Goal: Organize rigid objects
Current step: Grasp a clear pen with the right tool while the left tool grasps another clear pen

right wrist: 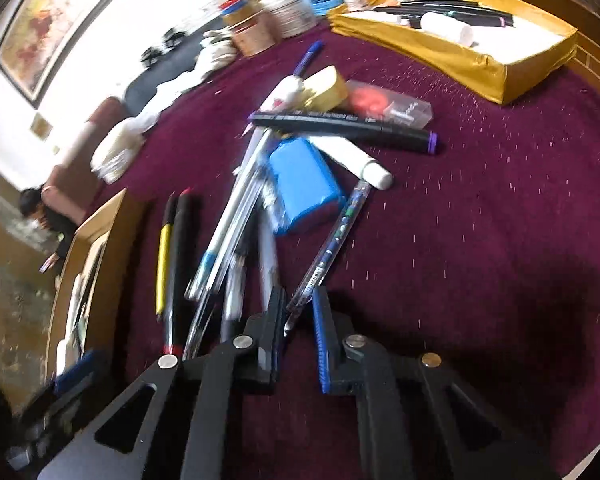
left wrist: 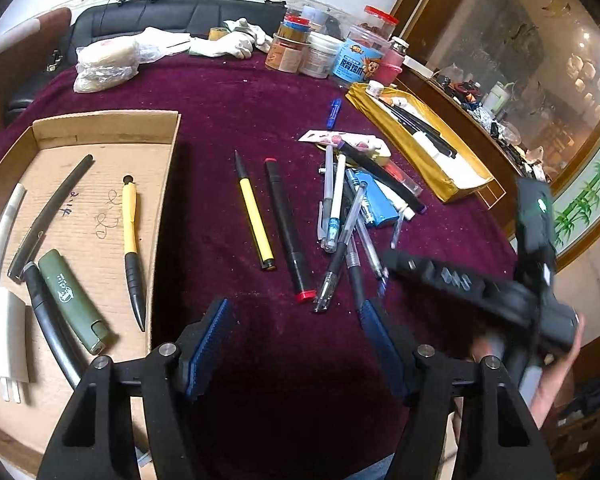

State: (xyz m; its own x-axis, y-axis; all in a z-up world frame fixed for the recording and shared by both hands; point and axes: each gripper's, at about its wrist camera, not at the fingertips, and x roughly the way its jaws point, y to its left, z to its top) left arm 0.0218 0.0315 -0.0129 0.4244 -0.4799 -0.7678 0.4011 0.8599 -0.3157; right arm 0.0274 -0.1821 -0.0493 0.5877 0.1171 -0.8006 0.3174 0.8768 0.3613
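Observation:
A heap of pens point(left wrist: 346, 216) lies on the maroon tablecloth, with a yellow pen point(left wrist: 256, 216) and a black red-capped marker point(left wrist: 290, 232) beside it. My left gripper point(left wrist: 296, 344) is open and empty above the cloth, next to the cardboard tray point(left wrist: 100, 128) that holds a yellow-black pen point(left wrist: 132, 248) and a green lighter point(left wrist: 74, 300). My right gripper point(right wrist: 298, 308) has its jaws narrowly apart around the tip of a clear blue-printed pen point(right wrist: 332, 248) at the heap's near edge; contact is unclear. The right gripper also shows in the left wrist view point(left wrist: 388, 268).
A gold box point(left wrist: 424, 140) with markers stands at the right. Jars and tins point(left wrist: 328, 48) line the far edge, with gloves point(left wrist: 236, 40) and a plastic bag point(left wrist: 104, 64). A blue block point(right wrist: 304, 184), a black purple-tipped marker point(right wrist: 340, 126) and a white tube point(right wrist: 356, 160) lie in the heap.

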